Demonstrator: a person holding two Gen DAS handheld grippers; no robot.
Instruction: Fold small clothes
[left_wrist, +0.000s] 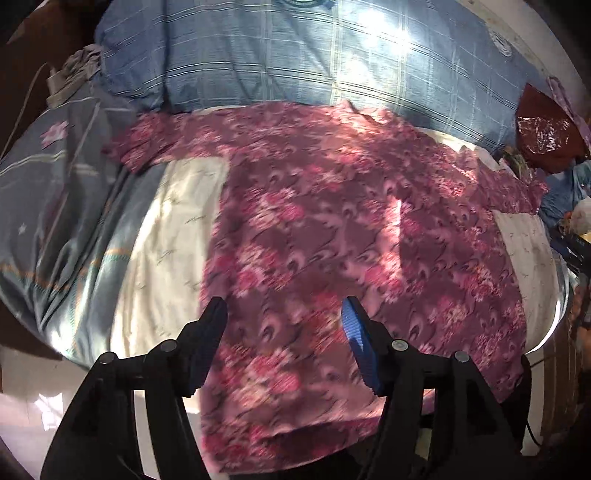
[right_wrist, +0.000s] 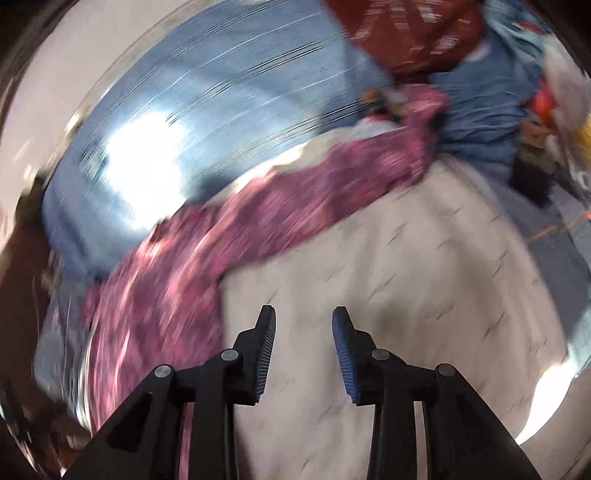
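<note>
Both claws hang parted and empty: the left gripper (left_wrist: 284, 314) over the pink top (left_wrist: 332, 229), the right gripper (right_wrist: 303, 325) over bare sheet (right_wrist: 406, 280). A careless pinch near the right sleeve (right_wrist: 369, 162) could snag the sheet too.

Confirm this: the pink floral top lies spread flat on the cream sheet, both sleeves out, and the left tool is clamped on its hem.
Not clamped. In the left wrist view the left tool stands open above the pink floral top, gripping nothing. The rest holds: the top lies spread on the cream sheet, both sleeves out.
</note>
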